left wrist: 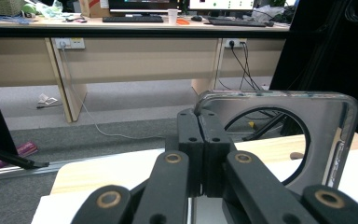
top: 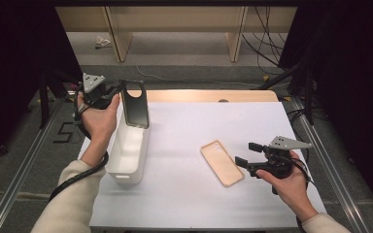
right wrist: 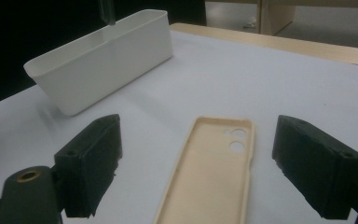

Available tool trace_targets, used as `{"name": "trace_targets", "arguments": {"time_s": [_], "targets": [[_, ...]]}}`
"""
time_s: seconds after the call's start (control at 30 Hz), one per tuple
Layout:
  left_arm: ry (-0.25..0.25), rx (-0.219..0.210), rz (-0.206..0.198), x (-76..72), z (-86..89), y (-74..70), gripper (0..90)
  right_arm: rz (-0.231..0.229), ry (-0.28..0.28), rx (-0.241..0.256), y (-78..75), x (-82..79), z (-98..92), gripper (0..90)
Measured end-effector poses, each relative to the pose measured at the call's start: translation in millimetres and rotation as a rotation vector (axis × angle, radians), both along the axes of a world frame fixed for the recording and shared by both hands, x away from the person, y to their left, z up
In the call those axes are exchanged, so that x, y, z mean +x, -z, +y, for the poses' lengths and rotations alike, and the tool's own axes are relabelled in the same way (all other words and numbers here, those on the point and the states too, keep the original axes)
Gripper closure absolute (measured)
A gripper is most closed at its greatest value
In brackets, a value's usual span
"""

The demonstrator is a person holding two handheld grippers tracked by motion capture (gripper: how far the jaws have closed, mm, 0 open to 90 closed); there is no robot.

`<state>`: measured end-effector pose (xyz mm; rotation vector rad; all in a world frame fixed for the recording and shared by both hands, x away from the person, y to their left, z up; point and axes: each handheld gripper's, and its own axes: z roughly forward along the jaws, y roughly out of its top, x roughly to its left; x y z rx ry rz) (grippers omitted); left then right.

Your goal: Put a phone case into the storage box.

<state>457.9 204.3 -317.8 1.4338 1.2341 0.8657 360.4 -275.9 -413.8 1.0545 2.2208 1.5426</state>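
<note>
Two phone cases in hand's reach, one lying flat and one lifted.

Nearest, the right gripper hovers with jaws spread wide just beside the flat beige phone case on the white table sheet. Farther off, the left gripper has its jaws closed on the edge of the dark, glossy phone case, held upright above the far end of the long white plastic bin.
</note>
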Motion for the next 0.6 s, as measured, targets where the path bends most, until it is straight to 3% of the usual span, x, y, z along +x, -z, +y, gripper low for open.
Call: {"name": "trace_targets", "arguments": {"time_s": [0.6], "targets": [[-0.001, 0.021, -0.004, 16.2, 4.3, 7.5, 88.3, 0.005, 0.001, 0.000, 1.6, -0.2, -1.2, 16.8]]}}
